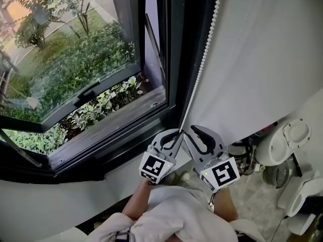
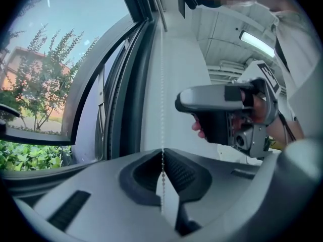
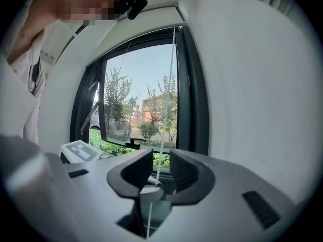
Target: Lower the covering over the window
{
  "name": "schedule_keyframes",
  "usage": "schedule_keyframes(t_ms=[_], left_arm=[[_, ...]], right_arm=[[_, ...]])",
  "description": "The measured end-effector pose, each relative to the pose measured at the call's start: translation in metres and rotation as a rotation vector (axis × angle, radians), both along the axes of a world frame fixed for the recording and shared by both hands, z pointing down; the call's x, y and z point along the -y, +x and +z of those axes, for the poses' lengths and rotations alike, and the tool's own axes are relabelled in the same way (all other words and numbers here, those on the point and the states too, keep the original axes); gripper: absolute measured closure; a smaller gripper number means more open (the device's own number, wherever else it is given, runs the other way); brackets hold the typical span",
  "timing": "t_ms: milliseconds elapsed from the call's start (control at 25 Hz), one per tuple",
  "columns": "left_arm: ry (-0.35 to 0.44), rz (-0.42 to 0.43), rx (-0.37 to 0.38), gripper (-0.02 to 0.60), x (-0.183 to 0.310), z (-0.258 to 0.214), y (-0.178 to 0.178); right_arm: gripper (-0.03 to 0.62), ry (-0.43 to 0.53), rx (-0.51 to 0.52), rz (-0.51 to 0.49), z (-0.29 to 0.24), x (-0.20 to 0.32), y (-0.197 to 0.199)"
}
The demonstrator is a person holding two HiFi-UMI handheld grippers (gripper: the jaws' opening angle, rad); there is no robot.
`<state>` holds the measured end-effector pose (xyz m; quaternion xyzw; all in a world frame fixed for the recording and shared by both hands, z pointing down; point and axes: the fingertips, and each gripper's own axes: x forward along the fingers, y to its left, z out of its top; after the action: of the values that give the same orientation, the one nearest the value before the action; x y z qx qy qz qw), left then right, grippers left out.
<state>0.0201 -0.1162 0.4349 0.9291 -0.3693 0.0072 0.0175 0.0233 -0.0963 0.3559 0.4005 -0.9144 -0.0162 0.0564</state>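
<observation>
The bead chain (image 2: 162, 84) hangs just right of the window frame (image 2: 128, 95), and both tools work on it because it appears to drive the blind. The left tool (image 2: 162, 158) is pressed together on the chain, probably anchoring it and holding it taut. The right tool (image 3: 161, 158) stands spread, and the chain passes between its jaws untouched, apparently lined up for a fresh grip further up the frame. No blind covers the glass (image 3: 141, 95). It seems to be rolled up above the frame, so most of the lowering is probably still to do.

Bright daylight comes through the window (image 1: 70, 64); its frame (image 1: 174, 59) stays dark. Both gripper views curve at black, rounded edges, slightly soft.
</observation>
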Motion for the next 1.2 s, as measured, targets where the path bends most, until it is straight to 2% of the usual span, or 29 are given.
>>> schedule_keyframes(t_ms=[400, 440, 480, 520, 640, 1200], left_arm=[[-0.001, 0.010, -0.007, 0.561, -0.002, -0.001, 0.004], [-0.001, 0.012, -0.009, 0.561, -0.003, -0.001, 0.004], [0.000, 0.012, -0.011, 0.561, -0.003, -0.001, 0.004], [0.000, 0.013, -0.012, 0.561, -0.003, -0.002, 0.005], [-0.001, 0.014, 0.000, 0.561, -0.002, 0.002, 0.005], [-0.109, 0.026, 0.046, 0.561, -0.007, 0.061, 0.002]], right_arm=[[0.491, 0.093, 0.021, -0.027, -0.037, 0.022, -0.018], [0.507, 0.097, 0.027, -0.023, -0.038, 0.024, -0.018], [0.568, 0.099, 0.037, -0.021, -0.038, 0.025, -0.018], [0.589, 0.099, 0.051, -0.020, -0.039, 0.025, -0.018], [0.599, 0.090, 0.091, -0.007, -0.035, 0.026, -0.017], [0.599, -0.038, 0.108, -0.015, 0.024, 0.023, -0.023]])
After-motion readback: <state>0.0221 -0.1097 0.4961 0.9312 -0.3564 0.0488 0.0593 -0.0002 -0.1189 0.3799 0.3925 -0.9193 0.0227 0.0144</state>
